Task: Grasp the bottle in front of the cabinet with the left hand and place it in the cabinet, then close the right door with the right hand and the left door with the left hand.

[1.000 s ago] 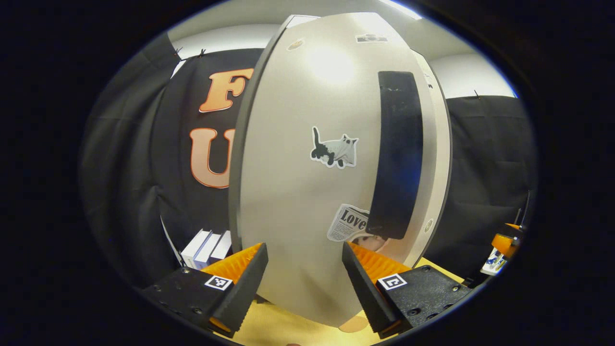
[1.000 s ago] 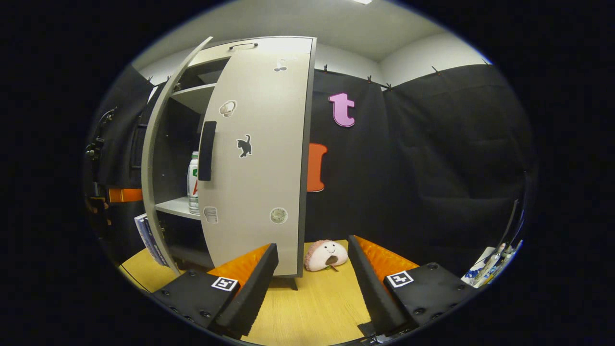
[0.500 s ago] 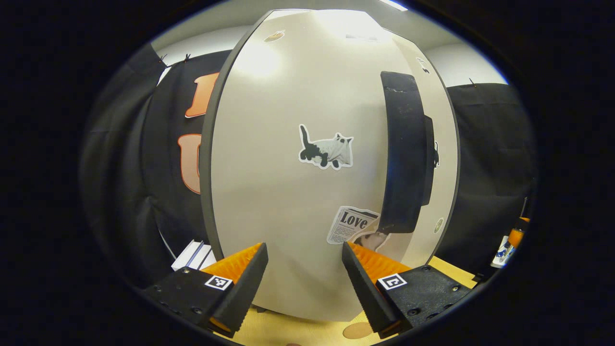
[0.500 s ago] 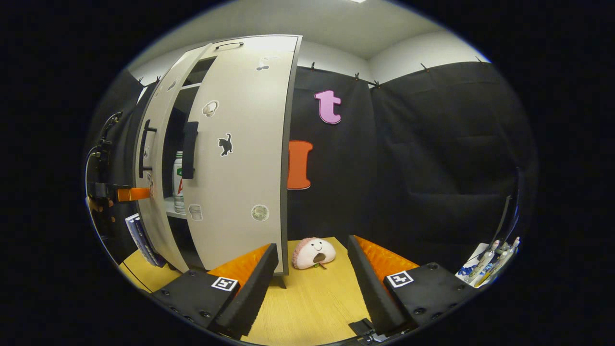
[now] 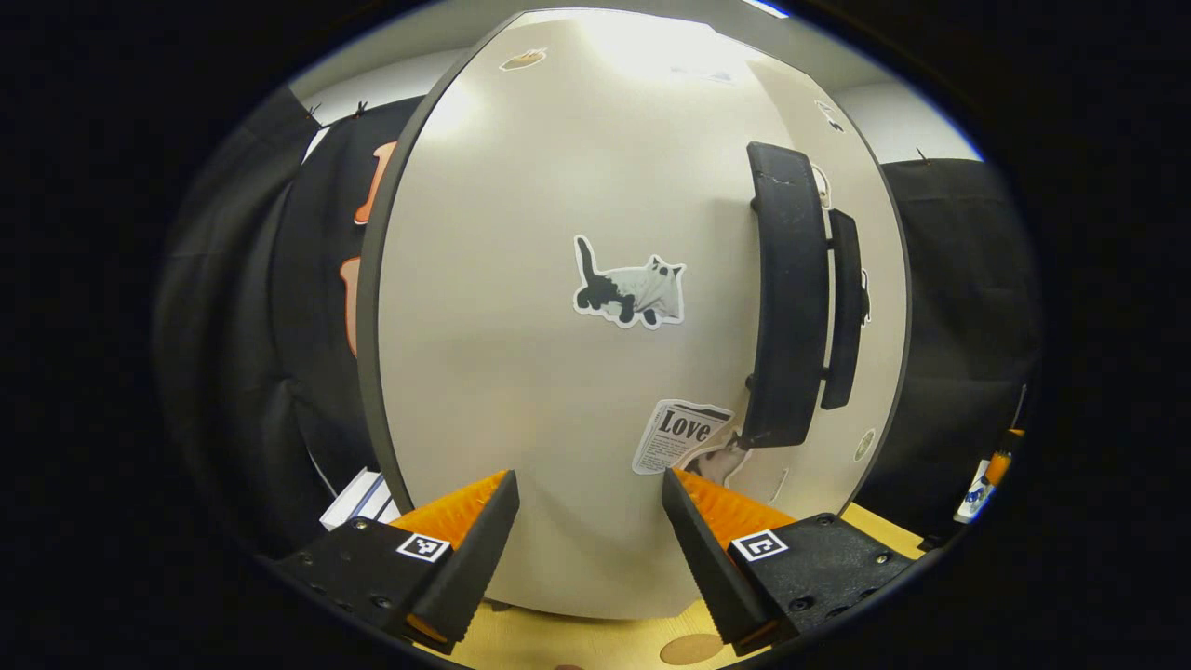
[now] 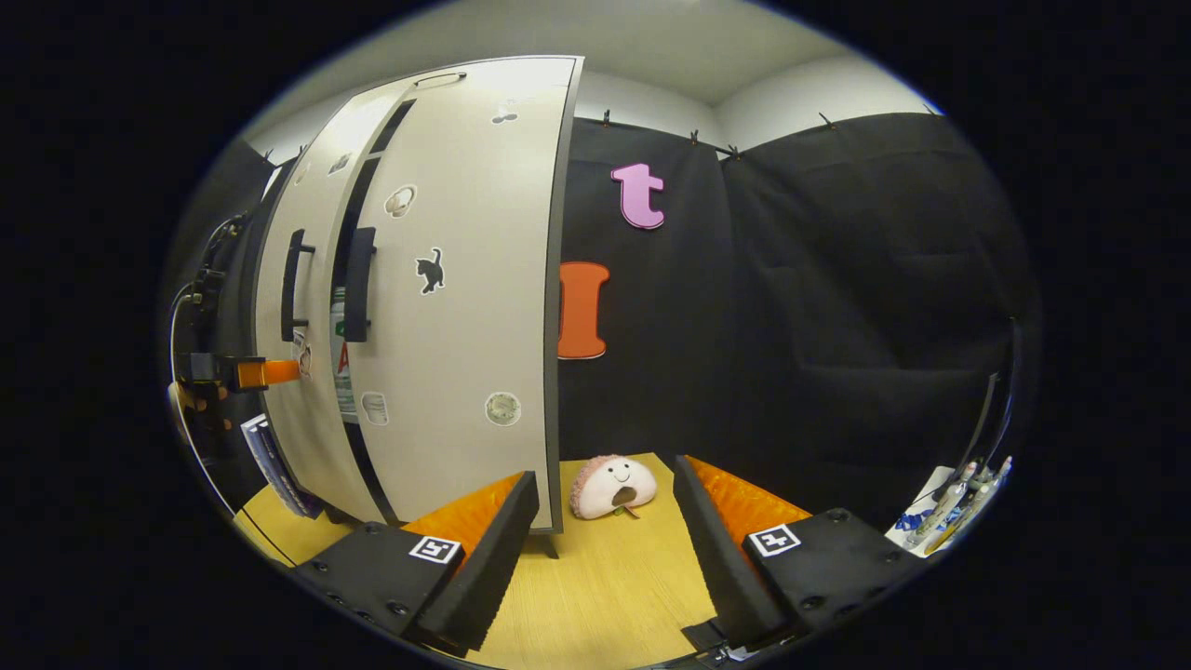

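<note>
While almost shut, pale grey left cabinet door [image 5: 558,372] spread wide before the left tongs [image 5: 588,521], fingers apart, clamped on nothing, tips close against the panel near its lower part. Black-and-white cat sticker [image 5: 631,293] at the door's middle, newspaper-print sticker [image 5: 675,435] at about 5 o'clock from it. Tall black bar handle [image 5: 786,298] at 3 o'clock of the cat sticker, with the right door's matching black handle [image 5: 845,312] just beside it. Stack of white books [image 5: 358,493] at 8 o'clock, behind the door's edge, resting on the yellow wooden surface [image 5: 577,647].

In the right gripper view, right tongs [image 6: 605,540] likewise apart and gripping nothing, hovering over the same surface [image 6: 605,596]. Pale grey right cabinet door [image 6: 465,316] at 10 o'clock, closed or nearly so, black cat sticker [image 6: 430,270] on it. Narrow dark gap between the two doors, with a sliver of the white plastic bottle [image 6: 341,354] standing inside the cabinet, on its shelf. Left door [image 6: 279,307] at 9 o'clock, the left tongs [image 6: 265,372] touching or nearly touching its face, held by a hand [image 6: 200,400]. Pink round plush toy [image 6: 611,486] on the surface at 12 o'clock of the right tongs, just beside the cabinet's right corner. Cluster of pens [image 6: 949,507] at 4 o'clock.
</note>
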`<state>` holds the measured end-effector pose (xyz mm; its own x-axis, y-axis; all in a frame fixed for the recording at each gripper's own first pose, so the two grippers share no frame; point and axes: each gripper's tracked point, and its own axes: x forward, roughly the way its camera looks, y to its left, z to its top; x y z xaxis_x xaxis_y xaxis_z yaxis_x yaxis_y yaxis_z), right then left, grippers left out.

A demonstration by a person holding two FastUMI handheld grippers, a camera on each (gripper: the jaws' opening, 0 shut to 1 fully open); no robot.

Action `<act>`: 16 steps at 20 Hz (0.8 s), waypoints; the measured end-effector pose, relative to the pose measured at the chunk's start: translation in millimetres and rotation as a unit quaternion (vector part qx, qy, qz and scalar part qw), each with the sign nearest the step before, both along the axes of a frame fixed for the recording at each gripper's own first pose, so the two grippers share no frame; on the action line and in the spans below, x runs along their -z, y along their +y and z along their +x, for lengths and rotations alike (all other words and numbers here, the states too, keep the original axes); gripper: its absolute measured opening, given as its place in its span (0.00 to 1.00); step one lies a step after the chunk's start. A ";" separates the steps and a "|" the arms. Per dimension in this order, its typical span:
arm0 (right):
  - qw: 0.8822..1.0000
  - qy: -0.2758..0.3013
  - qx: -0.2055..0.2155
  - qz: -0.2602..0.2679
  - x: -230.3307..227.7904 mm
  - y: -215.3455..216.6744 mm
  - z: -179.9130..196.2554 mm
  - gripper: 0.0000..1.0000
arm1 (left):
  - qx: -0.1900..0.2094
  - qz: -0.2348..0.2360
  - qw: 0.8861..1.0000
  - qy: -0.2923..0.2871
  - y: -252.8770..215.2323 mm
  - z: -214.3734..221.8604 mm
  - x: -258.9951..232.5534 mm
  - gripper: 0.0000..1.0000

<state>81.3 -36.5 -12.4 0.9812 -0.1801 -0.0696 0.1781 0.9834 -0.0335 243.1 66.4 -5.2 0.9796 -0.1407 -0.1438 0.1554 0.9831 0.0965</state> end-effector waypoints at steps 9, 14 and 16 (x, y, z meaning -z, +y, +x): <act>0.999 0.017 -0.030 0.001 -10.8 6.0 14.7 0.96 | -0.028 -0.005 0.999 0.015 8.0 -21.9 -12.8 0.95; 0.999 0.013 -0.050 0.000 -27.7 14.5 18.9 0.96 | -0.035 -0.006 0.999 -0.011 15.8 -58.3 -51.6 0.95; 0.998 0.007 -0.060 0.006 -37.3 19.7 18.0 0.96 | -0.039 -0.006 0.999 -0.024 19.3 -73.5 -68.9 0.95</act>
